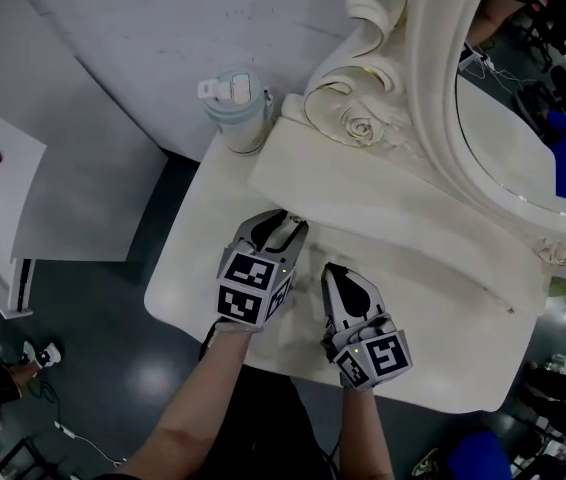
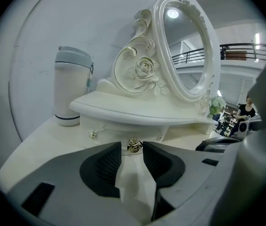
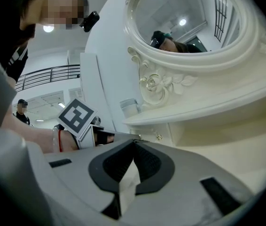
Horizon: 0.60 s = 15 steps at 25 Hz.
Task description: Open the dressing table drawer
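Two claws over one tabletop (image 1: pixel 443 308): left claw (image 1: pixel 285 218) apart before one gold knob (image 2: pixel 133 145), right claw (image 1: pixel 331 268) together; one bottle (image 1: pixel 235 111) at back-left corner.

The room is bright, with light coming from ceiling lamps (image 3: pixel 48 28) up high that also shine as white spots in the mirror (image 2: pixel 189 55). The cream dressing table (image 1: pixel 203 258) looks pale and smooth with only soft shadows under its shelf, and the dark floor (image 1: pixel 113 298) has a few shiny patches. Both gripper views bend round at the edges with black corners, and the grey parts nearest the camera look a bit fuzzy.
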Motion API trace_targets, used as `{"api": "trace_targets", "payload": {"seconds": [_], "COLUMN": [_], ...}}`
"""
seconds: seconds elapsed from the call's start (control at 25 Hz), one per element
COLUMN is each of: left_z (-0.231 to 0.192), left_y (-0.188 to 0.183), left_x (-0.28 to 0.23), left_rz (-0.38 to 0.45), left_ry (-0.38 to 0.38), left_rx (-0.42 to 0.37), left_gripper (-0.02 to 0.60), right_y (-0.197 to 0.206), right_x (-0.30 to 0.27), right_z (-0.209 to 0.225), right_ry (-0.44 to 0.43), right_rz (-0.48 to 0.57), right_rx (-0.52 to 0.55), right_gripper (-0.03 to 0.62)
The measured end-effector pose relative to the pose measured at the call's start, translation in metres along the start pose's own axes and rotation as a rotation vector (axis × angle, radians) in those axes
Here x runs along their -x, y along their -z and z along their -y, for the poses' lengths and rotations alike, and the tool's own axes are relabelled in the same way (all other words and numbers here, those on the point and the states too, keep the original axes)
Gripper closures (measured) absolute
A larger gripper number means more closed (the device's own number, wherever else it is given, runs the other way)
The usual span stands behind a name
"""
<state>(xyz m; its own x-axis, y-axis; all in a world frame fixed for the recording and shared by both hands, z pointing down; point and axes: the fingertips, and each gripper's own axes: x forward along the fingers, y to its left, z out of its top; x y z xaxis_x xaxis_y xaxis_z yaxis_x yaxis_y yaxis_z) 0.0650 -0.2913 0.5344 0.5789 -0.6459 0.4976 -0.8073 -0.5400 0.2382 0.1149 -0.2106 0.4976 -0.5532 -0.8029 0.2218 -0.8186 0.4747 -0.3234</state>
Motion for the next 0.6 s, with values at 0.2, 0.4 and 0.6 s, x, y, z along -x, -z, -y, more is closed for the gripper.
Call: {"api": "trace_targets", "payload": {"seconds": [0.2,0.4,0.6], "left_z": [0.0023,0.0056,0.0056], "left_y": [-0.0012,-0.0009,0.0009], "left_x": [-0.0055,-0.0059,-0.0052], "left_rz": [-0.031,-0.039,-0.039], "left_ry": [-0.025,-0.024,-0.025], "left_rx": [-0.038,-0.055,-0.051], "left_gripper": [0.44,0.469,0.471], "right_y": [0.0011,0.0021,0.003], "right_x": [0.0022,0.005,0.0099], "right_z": [0.0027,0.0027,0.0043], "right_ry": [0.011,0.019,0.029], "right_rz": [0.004,0.005,0.009], "right_rx": [-0.008,-0.009,-0.015], "right_gripper": [0.589,0.589,0.589]}}
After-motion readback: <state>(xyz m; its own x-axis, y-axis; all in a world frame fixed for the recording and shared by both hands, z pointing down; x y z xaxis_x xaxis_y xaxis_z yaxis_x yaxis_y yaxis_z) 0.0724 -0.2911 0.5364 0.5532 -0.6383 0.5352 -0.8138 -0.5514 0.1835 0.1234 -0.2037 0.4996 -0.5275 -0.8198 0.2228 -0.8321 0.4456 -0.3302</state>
